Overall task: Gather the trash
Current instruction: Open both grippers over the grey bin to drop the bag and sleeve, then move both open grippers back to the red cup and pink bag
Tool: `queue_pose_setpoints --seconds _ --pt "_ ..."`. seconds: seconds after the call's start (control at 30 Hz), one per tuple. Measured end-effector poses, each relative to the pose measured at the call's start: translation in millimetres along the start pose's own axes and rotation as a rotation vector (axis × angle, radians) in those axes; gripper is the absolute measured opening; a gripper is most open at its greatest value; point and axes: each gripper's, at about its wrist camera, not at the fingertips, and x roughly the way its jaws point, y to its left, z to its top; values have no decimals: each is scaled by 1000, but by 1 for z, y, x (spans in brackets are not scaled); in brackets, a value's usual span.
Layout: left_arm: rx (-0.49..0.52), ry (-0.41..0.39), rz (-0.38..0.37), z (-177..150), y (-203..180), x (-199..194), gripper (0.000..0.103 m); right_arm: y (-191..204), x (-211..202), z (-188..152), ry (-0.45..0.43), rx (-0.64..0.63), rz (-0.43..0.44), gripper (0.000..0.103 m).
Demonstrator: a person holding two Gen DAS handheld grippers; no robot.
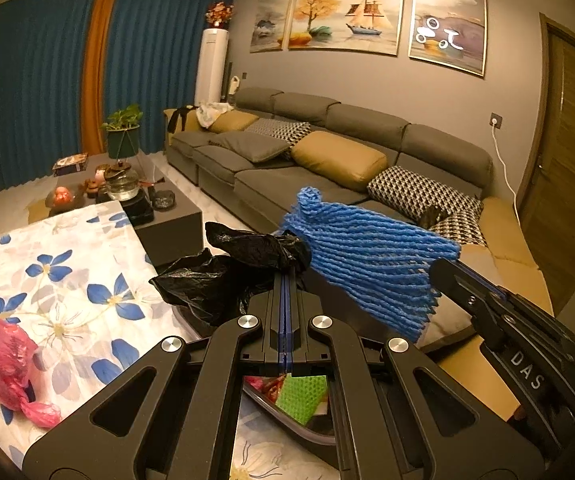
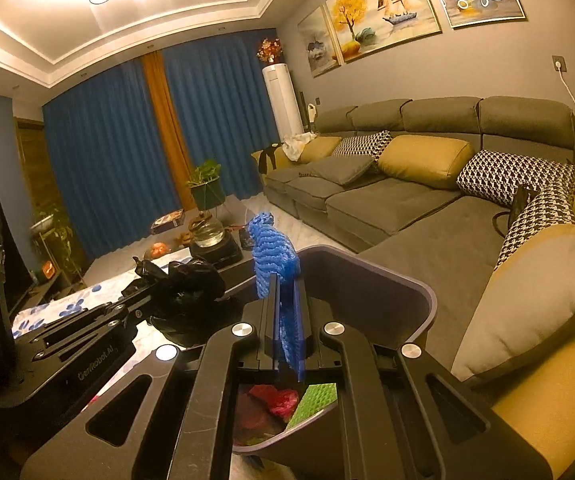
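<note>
Grippers [image 1: 285,280] [image 2: 285,292] clamp black bag [image 1: 223,276], blue net [image 2: 273,256] above bin rim [image 2: 419,286].

Both views are taken close above the bin [image 2: 415,292] (left one from its left), facing the sofa [image 1: 327,176], which is shared.

The right gripper [image 2: 285,280] pinches a blue foam mesh sleeve [image 2: 273,258] between its closed fingers, directly above a grey plastic bin [image 2: 407,292]. Left of it, the left gripper [image 2: 155,294] clamps a crumpled black plastic bag [image 2: 191,284]. Below the fingers, pink and green scraps [image 2: 287,400] lie inside the bin.
</note>
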Motion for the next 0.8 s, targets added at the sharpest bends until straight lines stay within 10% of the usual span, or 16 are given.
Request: queue_pose_setpoints --seconds 0.33,0.8 --pt "-28 4 55 -7 20 -5 73 -5 5 -7 27 18 -23 38" --pt "-86 -9 290 -48 65 -73 90 39 -18 -36 29 -52 -3 82"
